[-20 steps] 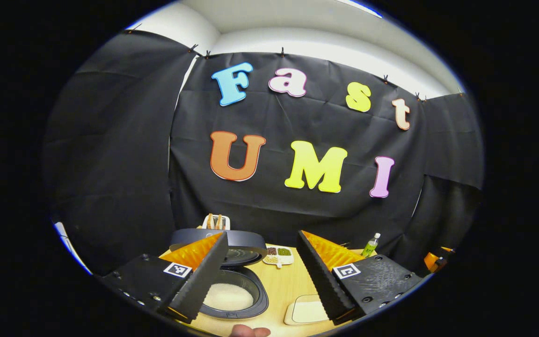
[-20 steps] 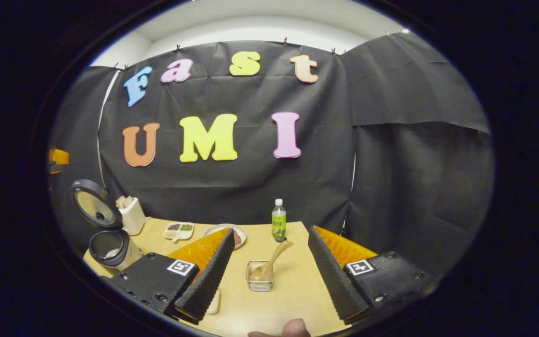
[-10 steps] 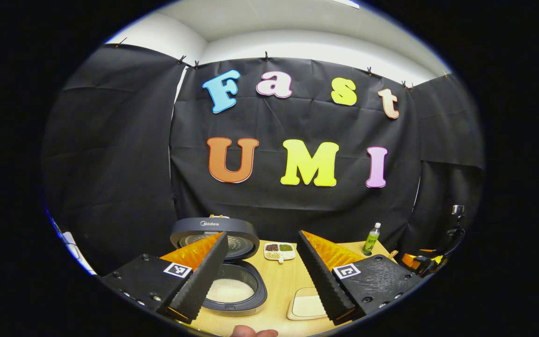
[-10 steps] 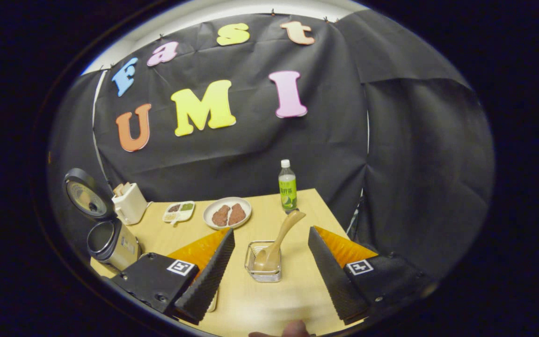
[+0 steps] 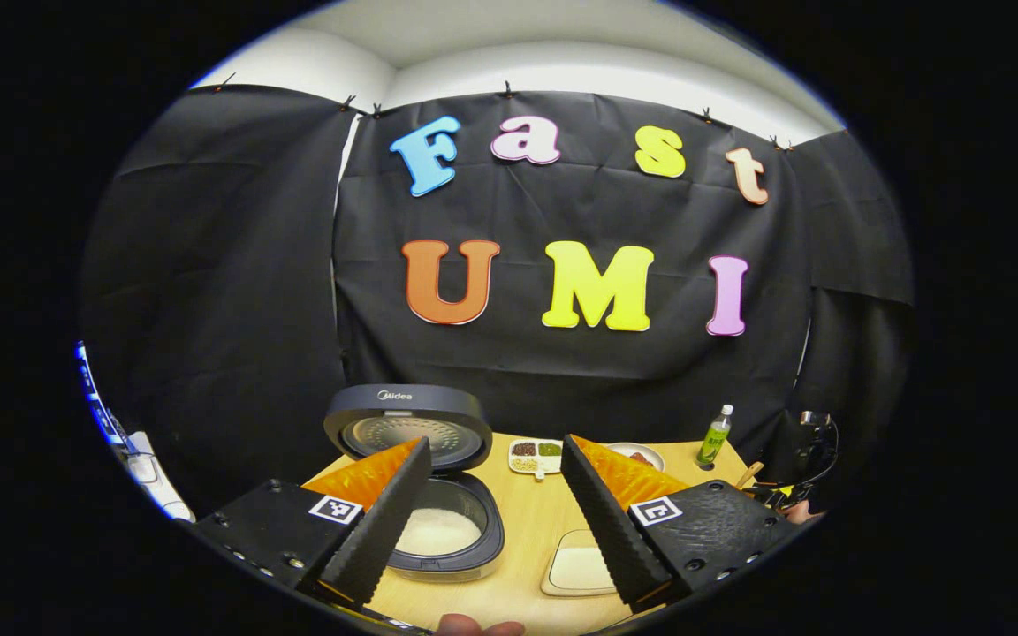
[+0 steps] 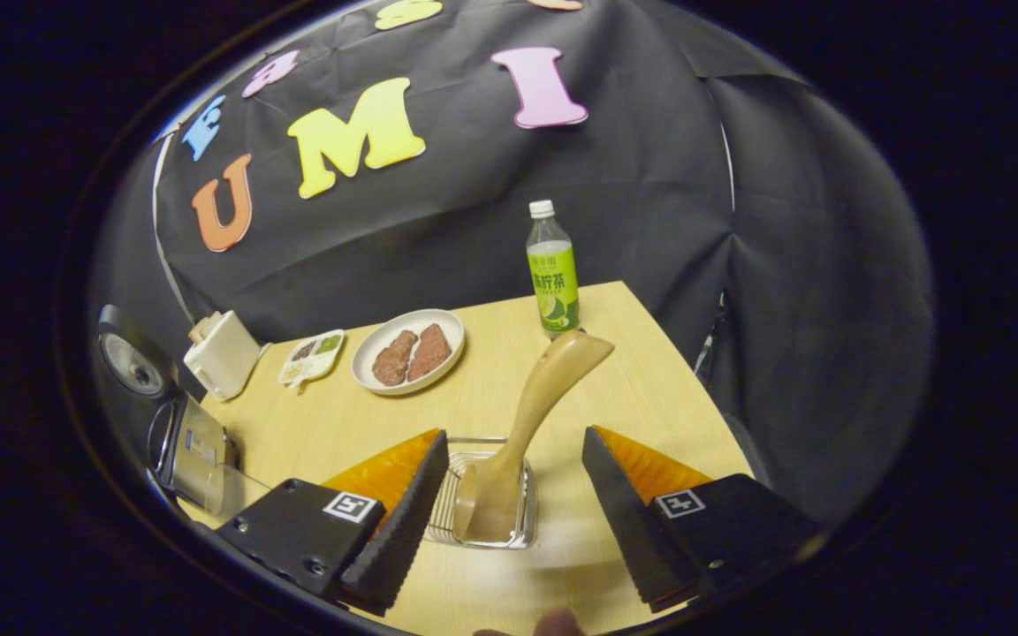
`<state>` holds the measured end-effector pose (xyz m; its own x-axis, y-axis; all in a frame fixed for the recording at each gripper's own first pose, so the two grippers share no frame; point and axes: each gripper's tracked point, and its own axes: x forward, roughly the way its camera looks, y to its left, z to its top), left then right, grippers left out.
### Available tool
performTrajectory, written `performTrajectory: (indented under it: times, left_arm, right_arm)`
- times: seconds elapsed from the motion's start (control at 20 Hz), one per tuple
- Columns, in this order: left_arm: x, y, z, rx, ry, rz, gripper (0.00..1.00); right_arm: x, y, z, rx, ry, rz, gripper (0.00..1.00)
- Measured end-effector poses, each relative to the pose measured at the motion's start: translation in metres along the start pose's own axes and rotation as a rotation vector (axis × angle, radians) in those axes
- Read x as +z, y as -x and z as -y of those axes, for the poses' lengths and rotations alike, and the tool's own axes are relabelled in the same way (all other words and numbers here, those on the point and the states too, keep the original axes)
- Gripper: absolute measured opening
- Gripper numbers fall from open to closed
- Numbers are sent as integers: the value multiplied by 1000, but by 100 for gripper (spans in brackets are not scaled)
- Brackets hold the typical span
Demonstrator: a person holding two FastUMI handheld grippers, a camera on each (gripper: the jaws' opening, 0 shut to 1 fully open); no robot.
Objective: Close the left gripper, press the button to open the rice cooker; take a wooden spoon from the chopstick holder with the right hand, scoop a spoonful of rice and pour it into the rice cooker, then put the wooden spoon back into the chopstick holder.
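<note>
1. The cooker [image 5: 428, 495] sits at the left of the table [image 5: 531, 530]. Its lid [image 5: 407, 426] stands up and there is white rice in the pot, so the button step looks done.
2. The left gripper [image 5: 496, 521] hangs above the table in front of the cooker. Its fingers are wide apart and hold nothing.
3. A flat tray of rice [image 5: 581, 570] lies just right of the cooker, partly behind a finger of the left gripper.
4. In the right gripper view, a white box [image 6: 222, 353] stands near the back left, then a small snack dish [image 6: 312, 357], then a plate [image 6: 406, 351] with two brown pieces.
5. A green bottle [image 6: 552, 269] stands at the back of the table (it is not part of the job).
6. The spoon [image 6: 522, 433] stands in the wire holder [image 6: 484, 503]. Its bowl is down in the holder and its handle leans up and to the right.
7. The right gripper [image 6: 513, 530] is just above the holder. Its fingers are wide apart, one on each side of the spoon, and they do not touch it.
8. The step in hand looks like taking the spoon. Since the pot has rice in it, I cannot tell if a scoop is already in.
9. Next, I think the right gripper should go a bit lower, line up with the handle, and squeeze it. The handle leans, so a bad squeeze could tip the light holder.
</note>
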<state>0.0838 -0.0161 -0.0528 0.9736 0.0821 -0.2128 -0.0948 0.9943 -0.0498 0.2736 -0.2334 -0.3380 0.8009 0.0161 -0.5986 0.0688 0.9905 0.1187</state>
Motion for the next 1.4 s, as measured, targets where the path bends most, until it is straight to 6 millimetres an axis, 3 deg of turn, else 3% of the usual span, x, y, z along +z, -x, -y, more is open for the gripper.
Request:
performTrajectory:
  times: [0.1,0.25,0.3,0.35,0.4,0.45,0.55,0.75,1.1,1.25,1.4]
  left_arm:
    - [-3,0,-9,34,-3,-13,95]
    - [-11,0,-11,53,-20,-38,95]
    - [-13,0,-11,53,-18,-46,95]
    - [-15,-1,-11,50,-10,-51,95]
    - [-16,-2,-10,49,-2,-57,95]
    - [-19,-4,-11,49,7,-62,95]
    - [-20,-5,-11,44,21,-65,95]
    - [-17,-3,-11,21,20,-56,95]
    - [-11,9,-17,-51,15,-17,95]
    - [-5,15,-25,-79,16,10,95]
    - [-3,22,-30,-129,6,35,95]
  right_arm:
    - [-2,-15,1,6,-26,-27,97]
    - [-5,-29,0,18,-94,-51,79]
    - [-5,-30,0,17,-110,-56,78]
    - [-5,-28,0,19,-118,-55,58]
    - [-3,-22,-2,25,-126,-53,50]
    - [-3,-21,-7,34,-133,-54,35]
    - [-4,-16,-9,33,-135,-57,20]
    - [8,6,-17,40,-138,-18,9]
    - [55,63,-39,-27,-33,119,8]
    - [68,101,-67,-37,-2,164,8]
    - [67,138,-115,-18,6,187,8]
